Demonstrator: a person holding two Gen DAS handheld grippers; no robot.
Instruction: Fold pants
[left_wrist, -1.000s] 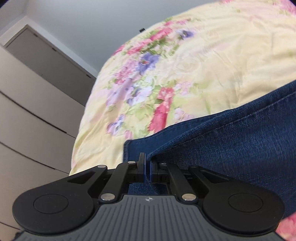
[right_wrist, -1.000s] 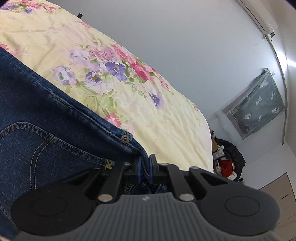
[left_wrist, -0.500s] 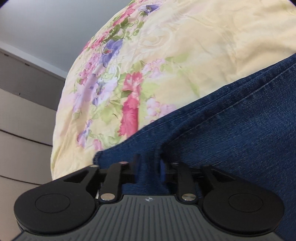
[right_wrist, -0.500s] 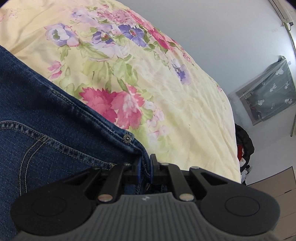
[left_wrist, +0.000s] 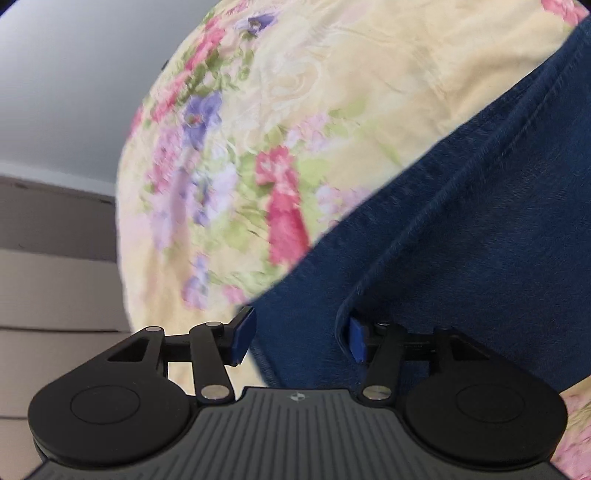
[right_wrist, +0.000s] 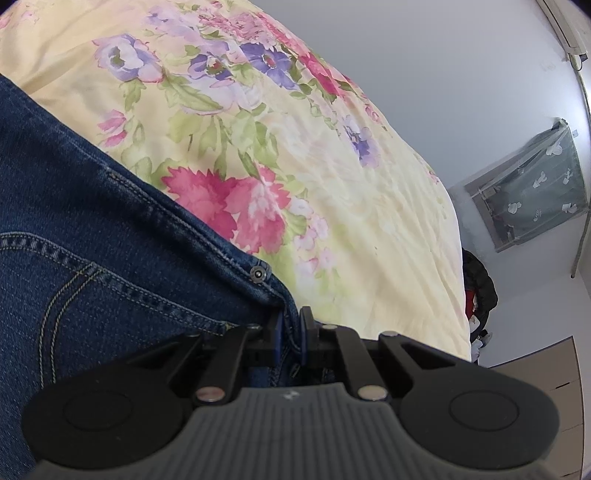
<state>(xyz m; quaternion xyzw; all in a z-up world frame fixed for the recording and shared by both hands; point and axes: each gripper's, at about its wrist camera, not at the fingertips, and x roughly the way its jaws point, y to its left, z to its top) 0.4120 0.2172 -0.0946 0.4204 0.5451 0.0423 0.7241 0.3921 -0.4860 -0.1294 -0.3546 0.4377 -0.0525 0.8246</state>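
Right wrist view, bedspread (right_wrist: 332, 192): pale yellow, printed with pink and purple flowers, spread wide and fairly smooth; serves as the folding surface.
Jeans (right_wrist: 92, 258): dark blue denim, lying flat on the bedspread, filling the lower left; back pocket stitching and a seamed edge in sight.
Handling, judged: heavy for cloth, thick and fairly stiff at seams and waistband, soft and draping in the panels; not slippery, not fragile; likely to hold a crease once laid.
Where to take hold, judged: doubled, seamed edges and corners, where layers stay together and pads bite firmly; single mid-panel cloth likely to sag and pull unevenly.
Right gripper (right_wrist: 291, 332): jaws nearly together, clamped on the denim corner just below the rivet.
Rivet (right_wrist: 257, 273): small metal stud on the seam, marking a reinforced, thick spot.
Left wrist view, jeans (left_wrist: 461, 240): leg seam running diagonally, folded edge reaching down between the jaws; view blurred.
Left gripper (left_wrist: 297, 339): jaws just been opening, now standing wide; denim between them but blue pads (left_wrist: 243, 334) apart from it, no grip.
Risk, judged: released side free to slide or unfold if the right side pulls.
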